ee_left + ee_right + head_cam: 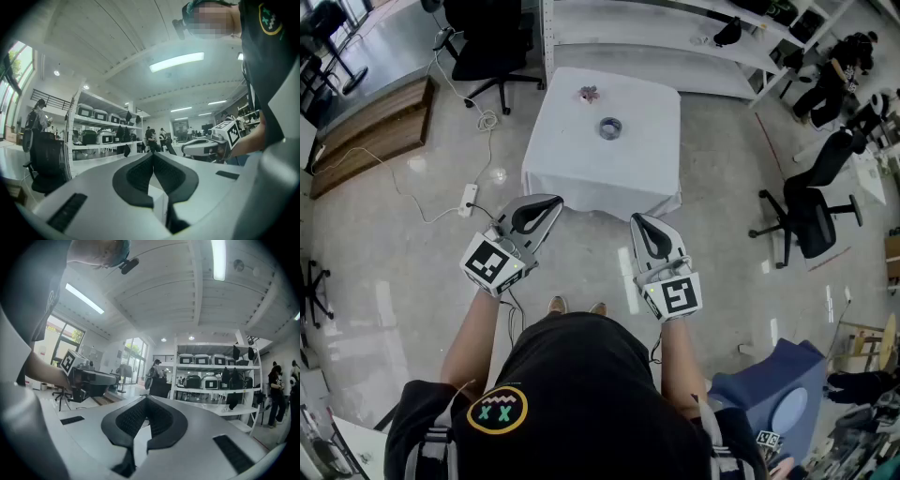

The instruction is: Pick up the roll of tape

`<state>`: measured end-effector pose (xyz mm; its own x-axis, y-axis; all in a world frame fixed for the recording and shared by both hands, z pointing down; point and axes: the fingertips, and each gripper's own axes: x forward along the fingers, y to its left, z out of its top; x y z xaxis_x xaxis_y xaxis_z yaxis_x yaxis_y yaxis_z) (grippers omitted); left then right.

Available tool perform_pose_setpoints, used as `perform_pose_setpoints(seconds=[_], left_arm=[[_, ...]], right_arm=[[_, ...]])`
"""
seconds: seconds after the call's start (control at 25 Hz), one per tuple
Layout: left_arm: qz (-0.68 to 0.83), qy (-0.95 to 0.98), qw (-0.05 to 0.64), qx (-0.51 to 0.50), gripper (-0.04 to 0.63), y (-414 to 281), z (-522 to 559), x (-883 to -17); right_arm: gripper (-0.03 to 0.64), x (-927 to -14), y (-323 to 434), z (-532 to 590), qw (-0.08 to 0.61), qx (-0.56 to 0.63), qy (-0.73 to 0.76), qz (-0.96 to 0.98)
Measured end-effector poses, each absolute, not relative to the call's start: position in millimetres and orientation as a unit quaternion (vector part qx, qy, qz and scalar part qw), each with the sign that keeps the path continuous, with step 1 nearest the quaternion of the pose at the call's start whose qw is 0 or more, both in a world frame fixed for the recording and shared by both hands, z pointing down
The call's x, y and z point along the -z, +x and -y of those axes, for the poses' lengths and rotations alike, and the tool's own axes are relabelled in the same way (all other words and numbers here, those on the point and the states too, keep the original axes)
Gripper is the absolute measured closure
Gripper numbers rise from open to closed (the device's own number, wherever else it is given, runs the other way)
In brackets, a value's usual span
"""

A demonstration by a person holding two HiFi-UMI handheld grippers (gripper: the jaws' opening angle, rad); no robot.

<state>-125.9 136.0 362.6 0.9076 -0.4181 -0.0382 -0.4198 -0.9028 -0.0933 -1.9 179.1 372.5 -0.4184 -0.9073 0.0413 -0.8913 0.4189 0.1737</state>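
The roll of tape [610, 127] is a small grey ring lying flat on the white-clothed table [572, 159], seen only in the head view. Both grippers are held level in front of the person, short of the table's near edge. My left gripper [555, 201] [153, 155] is shut, its dark pads meeting with nothing between them. My right gripper [636, 219] [146, 398] is shut and empty too. Each gripper view shows the other gripper off to the side, and neither shows the tape.
A small pinkish object [589, 93] lies near the table's far edge. A power strip [469, 198] with cables lies on the floor at left. Office chairs stand at right [811, 216] and far left [487, 47]. White shelving [675, 37] runs behind the table.
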Motion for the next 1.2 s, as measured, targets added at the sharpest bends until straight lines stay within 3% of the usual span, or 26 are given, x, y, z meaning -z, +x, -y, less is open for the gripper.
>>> perform_pose_setpoints(seconds=[1.12,1.2], left_arm=[[-0.213,-0.976,0.050,-0.009,0.577,-120.2,-133.2,-363.2],[-0.213,-0.976,0.048,-0.009,0.577,-120.1,-133.3,-363.1]], right_arm=[[0.594,-378.7,11.0,-173.1,0.059,0.046,0.552,0.830],[0.549,-379.5,10.5,-173.0,0.057,0.041,0.550,0.832]])
